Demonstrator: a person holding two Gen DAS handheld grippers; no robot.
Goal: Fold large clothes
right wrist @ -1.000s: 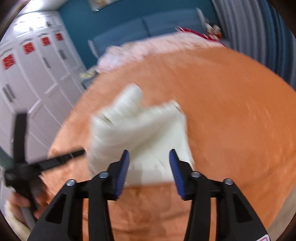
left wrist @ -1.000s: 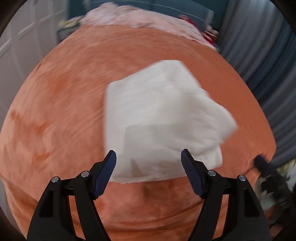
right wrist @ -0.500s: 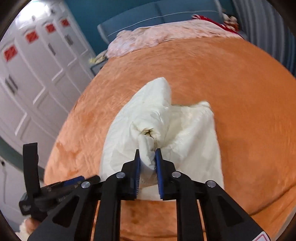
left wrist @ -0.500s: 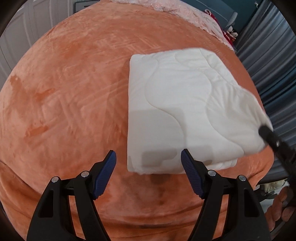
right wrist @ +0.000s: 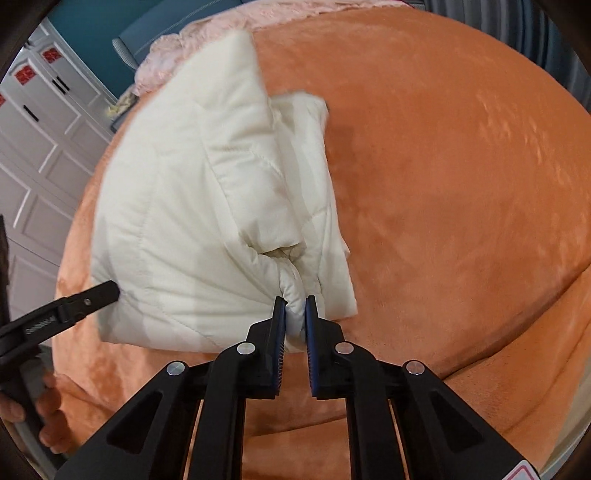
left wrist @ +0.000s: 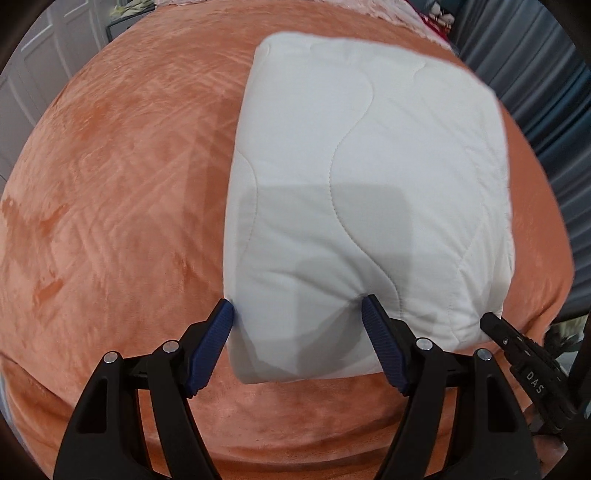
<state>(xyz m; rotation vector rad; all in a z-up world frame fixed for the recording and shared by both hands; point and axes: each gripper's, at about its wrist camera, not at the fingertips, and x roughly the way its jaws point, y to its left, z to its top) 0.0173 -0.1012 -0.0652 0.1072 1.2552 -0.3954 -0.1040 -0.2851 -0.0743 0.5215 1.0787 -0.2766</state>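
Folded white quilted garment [left wrist: 369, 206] lies as a thick padded bundle on the orange plush bed cover [left wrist: 122, 192], filling the centre and right of the left wrist view and the left half of the right wrist view [right wrist: 192, 221]. Wavy stitch lines run across its top face. The right gripper [right wrist: 294, 314] has just been closing its jaws, and they now pinch a bunched corner of the garment at its near edge, the fabric puckering up between the blue pads. The left gripper [left wrist: 297, 317] holds its jaws wide apart over the garment's near left corner; one blue pad sits at the left edge, the other rests on the top face. Beyond the bed, white panelled cupboard doors [right wrist: 40, 162] fill the upper left, a teal wall [right wrist: 110, 18] sits at the top, and grey curtains [left wrist: 546, 110] hang at the right.
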